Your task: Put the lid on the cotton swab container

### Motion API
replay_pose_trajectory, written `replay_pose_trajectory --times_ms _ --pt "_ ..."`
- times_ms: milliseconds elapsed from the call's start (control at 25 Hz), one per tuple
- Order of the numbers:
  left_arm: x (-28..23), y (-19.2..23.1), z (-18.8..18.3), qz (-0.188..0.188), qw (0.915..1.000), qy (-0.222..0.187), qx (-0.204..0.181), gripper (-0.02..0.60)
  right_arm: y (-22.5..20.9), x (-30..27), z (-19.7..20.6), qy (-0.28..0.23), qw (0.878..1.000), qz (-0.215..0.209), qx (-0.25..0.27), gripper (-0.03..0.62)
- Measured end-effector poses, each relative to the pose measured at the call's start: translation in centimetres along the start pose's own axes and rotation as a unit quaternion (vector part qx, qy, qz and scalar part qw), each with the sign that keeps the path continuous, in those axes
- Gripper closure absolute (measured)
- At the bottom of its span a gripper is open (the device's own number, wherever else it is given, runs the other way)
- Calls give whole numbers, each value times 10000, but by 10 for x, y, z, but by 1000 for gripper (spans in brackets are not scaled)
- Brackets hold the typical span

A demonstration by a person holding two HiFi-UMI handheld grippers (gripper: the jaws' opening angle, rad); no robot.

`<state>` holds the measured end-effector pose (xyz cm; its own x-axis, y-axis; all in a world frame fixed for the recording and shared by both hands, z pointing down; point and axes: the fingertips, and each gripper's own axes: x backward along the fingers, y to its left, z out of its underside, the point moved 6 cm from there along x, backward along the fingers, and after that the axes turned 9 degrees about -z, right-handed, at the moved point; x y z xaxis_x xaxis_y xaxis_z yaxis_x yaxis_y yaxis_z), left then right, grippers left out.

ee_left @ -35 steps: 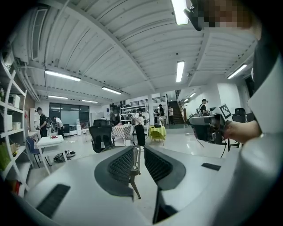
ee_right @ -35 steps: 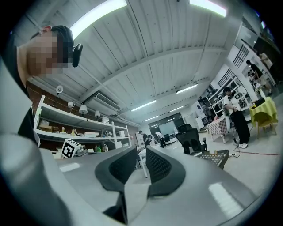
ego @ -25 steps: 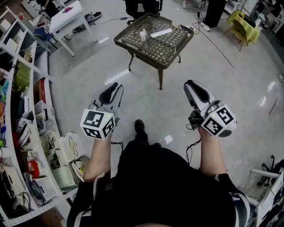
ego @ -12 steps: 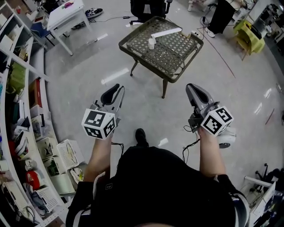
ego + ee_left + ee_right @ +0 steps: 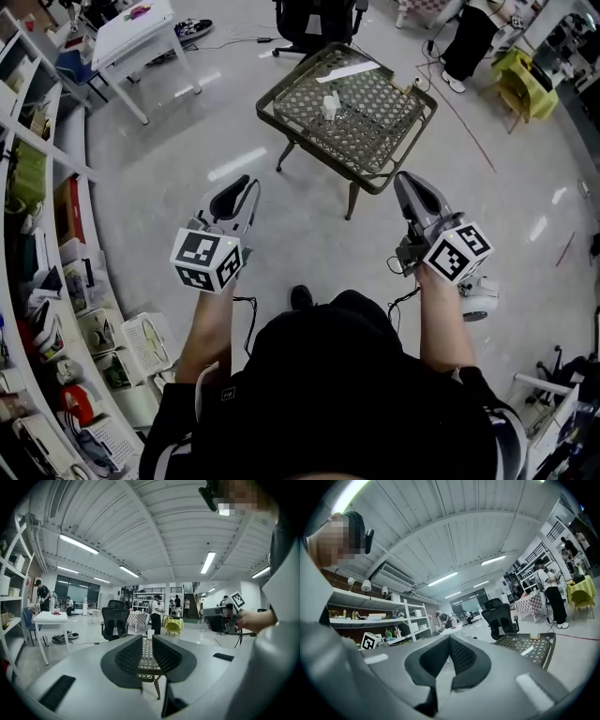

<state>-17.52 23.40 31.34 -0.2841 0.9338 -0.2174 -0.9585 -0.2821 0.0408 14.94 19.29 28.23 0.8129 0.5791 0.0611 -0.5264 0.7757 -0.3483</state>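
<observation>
Head view, standing person. The left gripper [image 5: 246, 180] and right gripper [image 5: 405, 176] are held level in front of the body, above bare floor [image 5: 169, 159], each with its marker cube toward the wearer. The table [image 5: 281, 98] – a low frame with a woven top – stands on the floor ahead, well apart from both. The container [image 5: 330, 105], small, white and upright, sits near the middle of the tabletop; a flat white strip [image 5: 349, 70] lies toward the far edge, apart from it (whether this is the lid cannot be told).

Left gripper view: the left gripper's jaws stand slightly apart, the table showing through the narrow gap, with nothing held. Right gripper view: the right gripper's jaws meet at the tips, empty – the table lies off to their right. Shelves [image 5: 37, 234] line the left wall.
</observation>
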Motion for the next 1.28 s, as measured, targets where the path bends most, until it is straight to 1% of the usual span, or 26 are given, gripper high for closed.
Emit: replay_pose_trajectory --times_ms 160,360,520,720,1000,1280 --pt "-12 10 0 45 10000 35 21 514 -9 -6 3 -11 9999 105 -94 583" --pt "-33 17 -3 54 9999 85 8 514 -35 -10 -1 -145 9991 347 -186 583" --pt "-51 23 -7 40 9998 158 -68 514 -59 -24 -3 -256 9983 346 -381 583" --pt "-77 31 -4 -52 9994 343 -89 514 -91 -47 2 -247 9978 275 -542 583" --pt "-145 40 -3 -127 9979 631 -42 514 -158 -83 8 -26 9964 242 -817 583" --pt "-227 42 -11 -159 9964 837 -4 514 -235 -125 -5 194 9956 95 -914 583"
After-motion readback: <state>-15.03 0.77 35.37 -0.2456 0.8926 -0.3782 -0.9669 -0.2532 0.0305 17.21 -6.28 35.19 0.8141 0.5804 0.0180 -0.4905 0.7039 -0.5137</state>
